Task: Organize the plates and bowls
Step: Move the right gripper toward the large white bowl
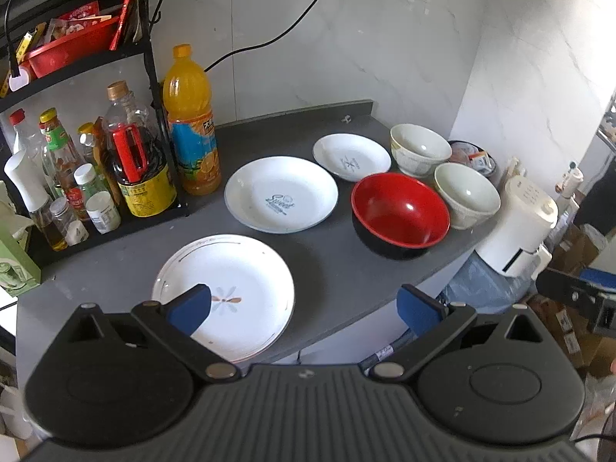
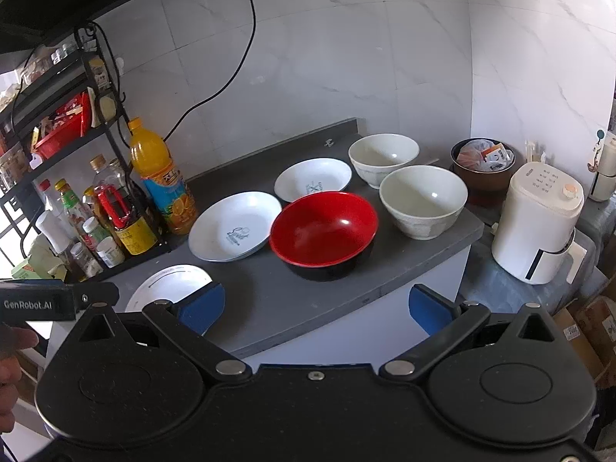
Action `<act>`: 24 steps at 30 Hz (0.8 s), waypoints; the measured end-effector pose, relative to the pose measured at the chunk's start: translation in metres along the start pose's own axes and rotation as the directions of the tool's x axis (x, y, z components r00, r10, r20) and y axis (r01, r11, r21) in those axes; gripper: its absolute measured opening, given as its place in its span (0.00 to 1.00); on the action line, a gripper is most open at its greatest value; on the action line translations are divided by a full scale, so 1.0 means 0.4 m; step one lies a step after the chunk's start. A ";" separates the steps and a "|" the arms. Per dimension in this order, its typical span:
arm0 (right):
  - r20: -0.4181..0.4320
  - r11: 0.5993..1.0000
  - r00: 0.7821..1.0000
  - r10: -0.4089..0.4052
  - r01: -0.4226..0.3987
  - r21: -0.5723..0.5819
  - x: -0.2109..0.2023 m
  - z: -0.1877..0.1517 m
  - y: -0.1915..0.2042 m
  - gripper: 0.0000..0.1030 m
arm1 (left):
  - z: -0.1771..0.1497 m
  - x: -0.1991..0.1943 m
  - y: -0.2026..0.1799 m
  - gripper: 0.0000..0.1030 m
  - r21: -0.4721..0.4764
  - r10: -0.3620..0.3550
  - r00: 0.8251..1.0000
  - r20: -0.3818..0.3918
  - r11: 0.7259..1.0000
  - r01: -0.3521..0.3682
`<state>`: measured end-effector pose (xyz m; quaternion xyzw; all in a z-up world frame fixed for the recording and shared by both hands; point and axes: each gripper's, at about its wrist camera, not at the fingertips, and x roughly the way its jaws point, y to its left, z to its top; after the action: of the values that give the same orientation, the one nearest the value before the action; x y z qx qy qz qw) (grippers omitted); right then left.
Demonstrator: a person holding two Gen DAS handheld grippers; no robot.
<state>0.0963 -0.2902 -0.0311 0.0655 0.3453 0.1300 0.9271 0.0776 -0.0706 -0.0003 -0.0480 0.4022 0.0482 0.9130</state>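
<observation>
On the grey counter (image 1: 327,254) lie three white plates: a near one with a flower mark (image 1: 231,288), a middle one with blue lettering (image 1: 281,192) and a small far one (image 1: 351,156). A red bowl (image 1: 400,213) sits to the right, with two white bowls (image 1: 466,194) (image 1: 419,148) beyond it. My left gripper (image 1: 306,310) is open, held above the near plate's right edge, its left finger over the plate. My right gripper (image 2: 315,308) is open before the counter's front edge, short of the red bowl (image 2: 323,227). Nothing is held.
A black rack (image 1: 150,77) of sauce bottles and an orange drink bottle (image 1: 190,123) stand at the left. A white appliance (image 2: 539,223) and a brown bowl of packets (image 2: 483,161) sit right of the counter. A black power cable (image 2: 231,77) hangs on the tiled wall.
</observation>
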 end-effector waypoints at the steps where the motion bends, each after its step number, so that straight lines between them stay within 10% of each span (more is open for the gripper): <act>1: 0.000 1.000 1.000 0.000 0.000 -0.001 0.000 0.005 -0.010 1.00 | 0.006 0.003 -0.010 0.99 -0.010 0.002 1.000 0.002 1.000 -0.002; 24: 0.054 0.990 0.993 -0.102 0.096 0.099 0.132 0.120 -0.119 0.99 | 0.233 0.222 -0.102 0.97 0.046 -0.094 0.995 -0.016 0.994 0.095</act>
<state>0.1754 -0.3221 -0.0379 0.0965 0.3265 0.0652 0.9380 0.2104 -0.0948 -0.0013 -0.0460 0.4066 -0.0049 0.9124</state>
